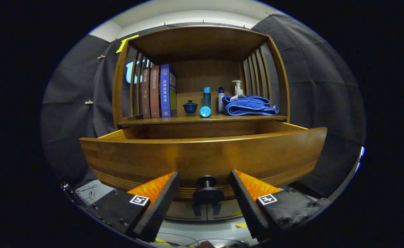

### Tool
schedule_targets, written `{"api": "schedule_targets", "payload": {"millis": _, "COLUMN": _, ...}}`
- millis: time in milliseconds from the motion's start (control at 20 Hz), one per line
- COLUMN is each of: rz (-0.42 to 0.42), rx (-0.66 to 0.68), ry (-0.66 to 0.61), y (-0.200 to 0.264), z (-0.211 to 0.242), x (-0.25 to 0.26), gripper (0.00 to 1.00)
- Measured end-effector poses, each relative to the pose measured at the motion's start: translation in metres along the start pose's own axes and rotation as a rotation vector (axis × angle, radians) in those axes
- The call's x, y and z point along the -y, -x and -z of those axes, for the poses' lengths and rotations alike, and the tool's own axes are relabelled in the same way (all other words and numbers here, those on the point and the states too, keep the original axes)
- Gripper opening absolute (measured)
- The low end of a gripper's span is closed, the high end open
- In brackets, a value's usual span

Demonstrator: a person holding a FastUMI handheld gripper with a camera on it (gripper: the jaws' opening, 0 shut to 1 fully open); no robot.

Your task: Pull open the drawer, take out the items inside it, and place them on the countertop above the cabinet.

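The wooden drawer (pixel 202 156) stands pulled out from the cabinet, its broad front facing me. Its dark round knob (pixel 207 182) sits low on the front, between my two fingers with a gap on each side. My gripper (pixel 204 179) is open around the knob and touches nothing. The drawer's inside is hidden behind its front panel. Above it runs the countertop (pixel 188 120) of the cabinet, under a wooden shelf frame.
On the countertop stand three upright books (pixel 159 91), a small dark lidded cup (pixel 190 107), a blue tube (pixel 206 101), two bottles (pixel 236 89) and a folded blue towel (pixel 250 105). Cables lie on the grey floor (pixel 95 189) below.
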State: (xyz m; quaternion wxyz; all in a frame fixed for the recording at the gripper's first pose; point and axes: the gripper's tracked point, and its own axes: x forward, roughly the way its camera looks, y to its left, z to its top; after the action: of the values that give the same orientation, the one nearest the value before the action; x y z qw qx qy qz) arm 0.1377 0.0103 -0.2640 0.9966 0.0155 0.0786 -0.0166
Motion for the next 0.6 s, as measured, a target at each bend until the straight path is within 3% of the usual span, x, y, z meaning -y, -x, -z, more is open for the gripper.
{"api": "schedule_targets", "payload": {"millis": 600, "rz": -0.002, "rx": -0.01, "ry": 0.008, "y": -0.088, "z": -0.012, "x": -0.005, "gripper": 0.99}}
